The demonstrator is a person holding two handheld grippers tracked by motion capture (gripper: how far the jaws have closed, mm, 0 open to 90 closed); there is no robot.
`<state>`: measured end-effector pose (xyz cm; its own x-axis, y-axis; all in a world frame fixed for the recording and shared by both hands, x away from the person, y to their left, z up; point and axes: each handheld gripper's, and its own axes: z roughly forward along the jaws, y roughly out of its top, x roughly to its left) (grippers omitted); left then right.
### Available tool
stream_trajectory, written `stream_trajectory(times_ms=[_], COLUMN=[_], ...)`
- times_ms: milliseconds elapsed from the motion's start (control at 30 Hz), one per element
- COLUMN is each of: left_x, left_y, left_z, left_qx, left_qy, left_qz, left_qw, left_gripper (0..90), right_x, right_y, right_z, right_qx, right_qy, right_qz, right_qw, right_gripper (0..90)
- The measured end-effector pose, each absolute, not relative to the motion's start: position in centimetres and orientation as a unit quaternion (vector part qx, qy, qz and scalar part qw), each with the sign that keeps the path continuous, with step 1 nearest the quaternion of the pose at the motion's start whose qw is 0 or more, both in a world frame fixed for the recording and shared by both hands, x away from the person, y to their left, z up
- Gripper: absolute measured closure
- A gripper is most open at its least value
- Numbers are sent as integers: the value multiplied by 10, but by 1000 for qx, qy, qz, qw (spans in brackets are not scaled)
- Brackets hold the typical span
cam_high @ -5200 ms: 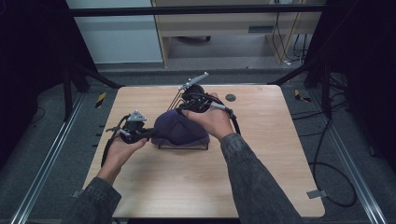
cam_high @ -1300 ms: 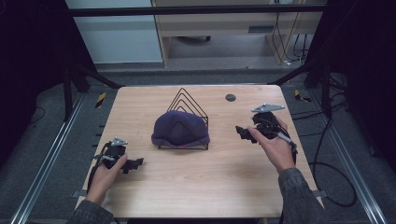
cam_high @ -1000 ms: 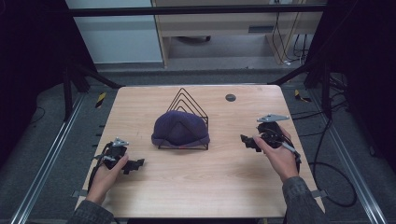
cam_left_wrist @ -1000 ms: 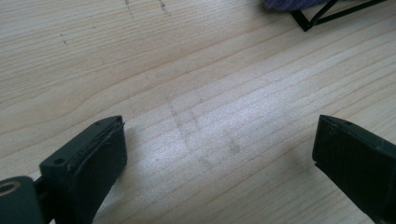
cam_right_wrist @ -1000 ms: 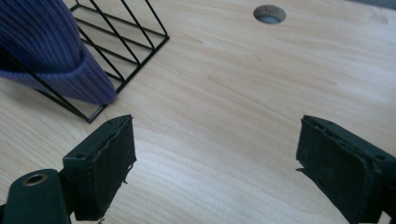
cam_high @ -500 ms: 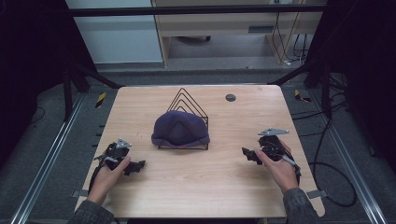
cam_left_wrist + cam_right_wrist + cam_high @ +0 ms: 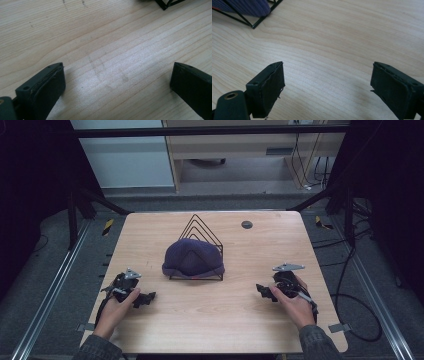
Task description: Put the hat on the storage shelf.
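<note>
Your left gripper (image 7: 142,299) and right gripper (image 7: 263,291) both sit low over the table (image 7: 210,320) near its front corners, jaws spread wide with nothing between them — bare wood under each. Well apart from both, mid-table, the dark blue knit cap (image 7: 193,259) is draped over the black wire rack (image 7: 201,232). Judging by its slump, it's soft and light; pinch a fold at its lower rim — not the smooth crown — since the knit could snag on the wire as it lifts.

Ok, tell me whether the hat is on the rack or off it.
On it: the hat is draped over the wire rack, whose peaks rise behind it.
</note>
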<state>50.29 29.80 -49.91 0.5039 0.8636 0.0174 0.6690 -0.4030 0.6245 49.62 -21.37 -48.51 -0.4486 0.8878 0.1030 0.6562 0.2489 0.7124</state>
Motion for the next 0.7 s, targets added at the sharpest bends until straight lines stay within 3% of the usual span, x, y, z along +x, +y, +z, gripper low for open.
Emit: stream_trajectory(times_ms=[333,467,700], left_x=[503,503,503], left_y=[298,298,298], left_z=[-499,-499,-499], left_qx=[820,821,822], left_qy=[466,466,463], left_qz=[172,172,170], left_qw=[283,283,283], left_gripper=[0,0,0], right_x=[491,486,483], right_y=[-206,-198,-195], right_z=[-503,-509,-512], right_qx=[503,482,478], right_qy=[778,787,784], right_qz=[344,334,338], right_qw=[155,192,206], right_gripper=[81,50,28])
